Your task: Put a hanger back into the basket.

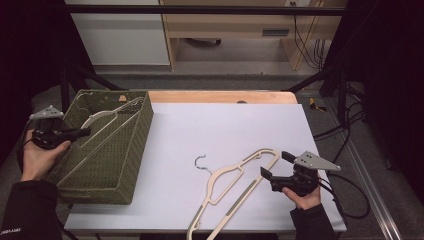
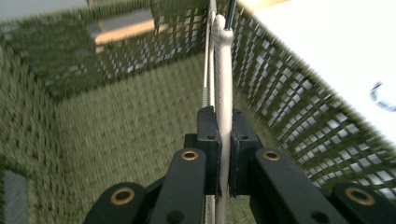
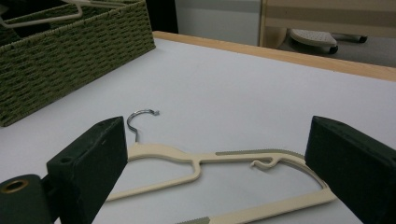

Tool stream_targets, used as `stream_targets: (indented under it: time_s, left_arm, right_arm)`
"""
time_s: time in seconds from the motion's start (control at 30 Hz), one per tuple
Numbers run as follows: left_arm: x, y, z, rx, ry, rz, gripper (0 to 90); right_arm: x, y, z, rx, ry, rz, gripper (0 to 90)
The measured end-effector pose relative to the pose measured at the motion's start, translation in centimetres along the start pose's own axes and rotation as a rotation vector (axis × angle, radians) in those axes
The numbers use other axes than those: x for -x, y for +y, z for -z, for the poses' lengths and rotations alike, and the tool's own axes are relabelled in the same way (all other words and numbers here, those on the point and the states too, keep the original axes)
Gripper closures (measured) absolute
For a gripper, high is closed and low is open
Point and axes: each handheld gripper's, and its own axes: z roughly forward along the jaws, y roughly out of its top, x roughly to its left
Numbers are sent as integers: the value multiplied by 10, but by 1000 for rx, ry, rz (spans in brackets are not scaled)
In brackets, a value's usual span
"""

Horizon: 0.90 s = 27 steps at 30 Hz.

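Note:
A cream plastic hanger (image 1: 97, 131) leans inside the green woven basket (image 1: 127, 165) at the left. My left gripper (image 1: 85, 132) is shut on one bar of that hanger (image 2: 223, 93), the jaws pinching it from both sides. A second cream hanger (image 1: 235, 187) with a metal hook (image 1: 200, 162) lies flat on the white table near the front. My right gripper (image 1: 272, 165) stands open just right of this hanger's (image 3: 210, 161) shoulder end, one jaw on each side of it, touching nothing.
The white table surface (image 1: 225, 125) stretches between basket and right gripper. A wooden strip (image 1: 220, 96) runs along the far edge. Cables (image 1: 345, 195) trail off the right side. The lying hanger's lower end overhangs the front edge.

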Motion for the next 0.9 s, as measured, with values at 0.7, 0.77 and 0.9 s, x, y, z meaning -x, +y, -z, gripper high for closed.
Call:
stream_targets:
  time_s: [0.7, 0.77, 0.9]
  left_arm:
    - [-21, -34, -24, -99, 176, 156, 792]
    - [-23, -36, -24, -110, 192, 167, 789]
    - [-26, -37, -25, -147, 223, 179, 739]
  right_arm:
    - [-1, -2, -4, -14, 3, 4, 63]
    - [-1, -2, -4, -13, 2, 3, 63]
    - [-1, -2, -4, -13, 3, 1, 63]
